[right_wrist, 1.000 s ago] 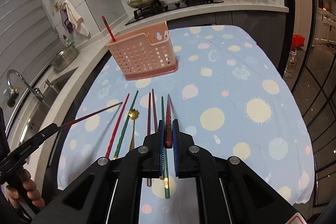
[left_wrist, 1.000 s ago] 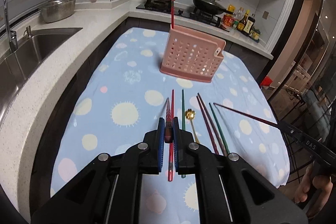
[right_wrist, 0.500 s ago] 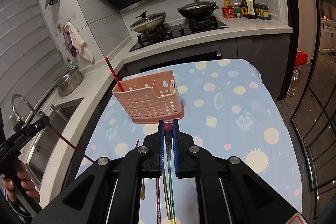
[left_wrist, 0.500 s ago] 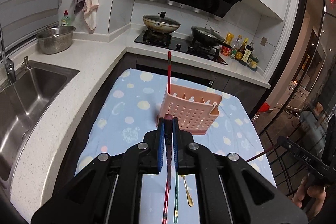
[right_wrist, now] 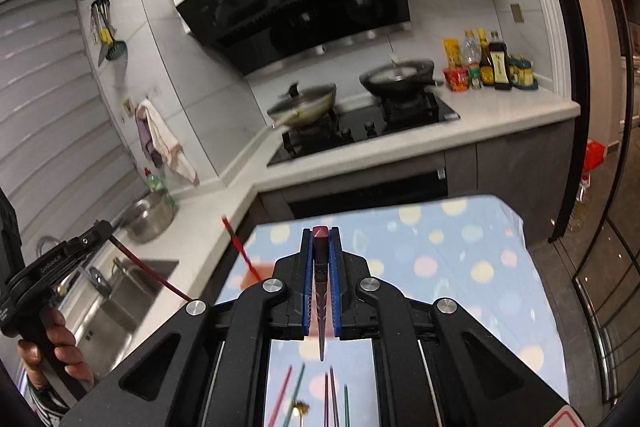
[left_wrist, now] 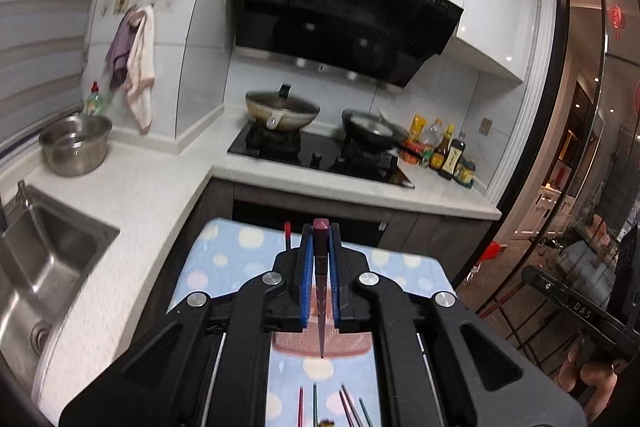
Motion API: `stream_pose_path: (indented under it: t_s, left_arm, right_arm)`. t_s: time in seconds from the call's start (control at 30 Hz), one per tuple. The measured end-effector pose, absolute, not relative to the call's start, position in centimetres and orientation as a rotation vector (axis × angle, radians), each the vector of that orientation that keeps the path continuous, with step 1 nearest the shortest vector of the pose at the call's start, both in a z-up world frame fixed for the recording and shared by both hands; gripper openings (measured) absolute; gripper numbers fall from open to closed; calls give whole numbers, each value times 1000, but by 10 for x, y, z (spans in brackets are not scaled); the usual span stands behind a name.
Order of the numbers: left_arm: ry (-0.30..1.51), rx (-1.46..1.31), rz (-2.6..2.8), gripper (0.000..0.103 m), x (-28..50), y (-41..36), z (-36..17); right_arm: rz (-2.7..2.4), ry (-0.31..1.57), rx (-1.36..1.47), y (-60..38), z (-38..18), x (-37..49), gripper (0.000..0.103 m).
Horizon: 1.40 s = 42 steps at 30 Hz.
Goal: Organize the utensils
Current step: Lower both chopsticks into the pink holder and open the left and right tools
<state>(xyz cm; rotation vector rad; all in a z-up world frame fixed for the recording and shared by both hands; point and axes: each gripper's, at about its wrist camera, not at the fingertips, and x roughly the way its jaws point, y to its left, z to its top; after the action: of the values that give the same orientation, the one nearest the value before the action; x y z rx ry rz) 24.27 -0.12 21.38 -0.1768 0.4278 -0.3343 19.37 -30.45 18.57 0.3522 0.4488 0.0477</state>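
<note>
In the left wrist view my left gripper (left_wrist: 321,231) is shut on a dark red chopstick (left_wrist: 321,291) that hangs point down between the blue pads. The pink basket (left_wrist: 320,343) shows only as a strip below the jaws, and a red chopstick (left_wrist: 287,227) stands in it. In the right wrist view my right gripper (right_wrist: 320,233) is shut on a second dark red chopstick (right_wrist: 320,291). The basket (right_wrist: 256,273) peeks out to the left with its red chopstick (right_wrist: 240,247). Loose chopsticks (right_wrist: 332,399) and a gold spoon (right_wrist: 300,407) lie on the dotted cloth below.
The blue dotted table cloth (right_wrist: 460,247) ends just before the dark cabinets. A sink (left_wrist: 48,267) and steel bowl (left_wrist: 76,143) are to the left. Two pans sit on the stove (left_wrist: 280,147), with bottles (left_wrist: 444,151) beside it. A glass door (left_wrist: 580,147) stands at the right.
Both grippers have risen from the table, each with its chopstick, and tilted up. The basket has slid down behind the jaws and the loose utensils have dropped to the bottom edge.
</note>
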Motion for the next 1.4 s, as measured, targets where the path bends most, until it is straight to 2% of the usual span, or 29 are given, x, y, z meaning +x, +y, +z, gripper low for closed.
stream_pose_path:
  t_s: [0.13, 0.27, 0.63, 0.9, 0.97, 1.0, 1.03, 1.07, 1.1, 1.17, 1.4]
  left_arm:
    - [377, -144, -319, 7, 266, -12, 231]
    - [396, -141, -309, 7, 291, -18, 227]
    - [538, -133, -274, 7, 341, -26, 167]
    - [595, -139, -268, 7, 351, -30, 145]
    - [606, -146, -263, 8, 352, -29, 142]
    - [608, -149, -263, 13, 351, -29, 141]
    - [610, -151, -260, 18, 350, -28, 140]
    - [610, -151, -251, 32, 349, -27, 140]
    - [605, -150, -240, 45, 347, -26, 140]
    - [596, -147, -221, 53, 342, -25, 141]
    - [590, -155, -222, 56, 322, -18, 148]
  right_arm:
    - [35, 410, 341, -305, 203, 224, 7]
    - [18, 426, 332, -305, 199, 252, 7]
    - [11, 585, 309, -294, 145, 302, 7]
    - [6, 629, 287, -284, 124, 317, 7]
    - [10, 632, 292, -283, 121, 317, 10]
    - [4, 631, 293, -283, 121, 317, 13]
    - [0, 628, 295, -283, 121, 316, 21]
    - [-3, 620, 297, -284, 122, 313, 30]
    - [-9, 611, 299, -283, 124, 311, 33]
    - [-17, 596, 293, -284, 128, 305, 36]
    - [-22, 578, 288, -286, 136, 277, 36]
